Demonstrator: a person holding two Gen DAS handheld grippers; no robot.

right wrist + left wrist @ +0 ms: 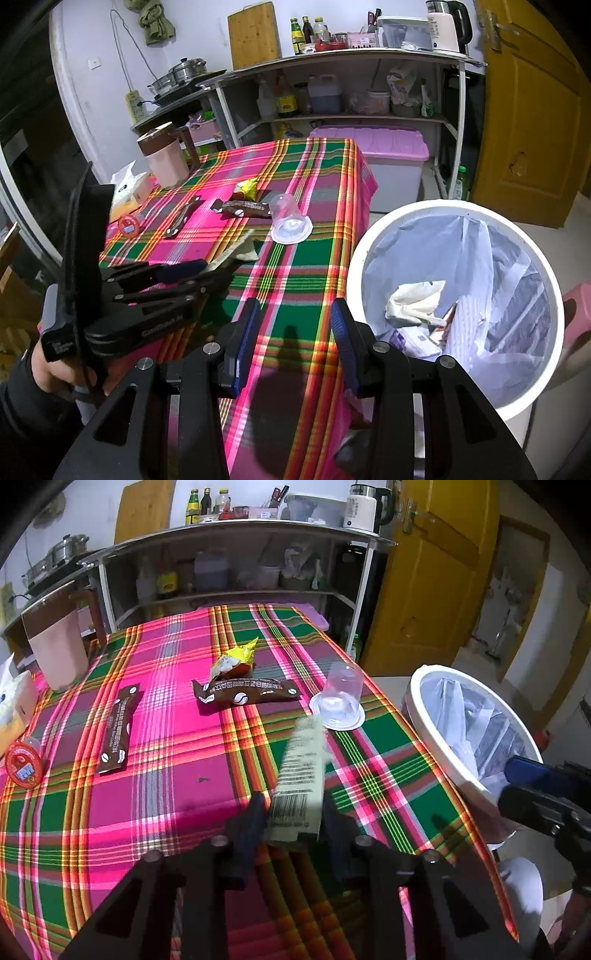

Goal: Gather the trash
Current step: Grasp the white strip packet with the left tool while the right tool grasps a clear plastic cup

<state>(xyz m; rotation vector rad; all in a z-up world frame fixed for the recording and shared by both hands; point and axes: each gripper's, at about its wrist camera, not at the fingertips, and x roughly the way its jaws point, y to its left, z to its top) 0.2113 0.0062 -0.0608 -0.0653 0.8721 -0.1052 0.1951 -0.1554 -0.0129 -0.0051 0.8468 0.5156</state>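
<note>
My left gripper (293, 812) is shut on a pale green wrapper (301, 775) with a barcode, held just above the plaid tablecloth (166, 757). On the cloth lie two brown wrappers (247, 694) (118, 727), a yellow snack bag (234, 659), an upturned clear plastic cup (340, 698) and a red round lid (23, 764). The white trash bin (454, 295), lined with a bag and holding crumpled trash, stands right of the table. My right gripper (293, 332) is open and empty over the table's near edge, left of the bin. The left gripper (207, 267) with its wrapper (240, 245) shows in the right wrist view.
A pink and brown jug (55, 642) and a tissue pack (14, 701) stand at the table's left. A metal shelf unit (236, 554) with bottles and a kettle is behind. A purple-lidded bin (373, 155) sits beyond the table. A yellow door (528, 110) is at right.
</note>
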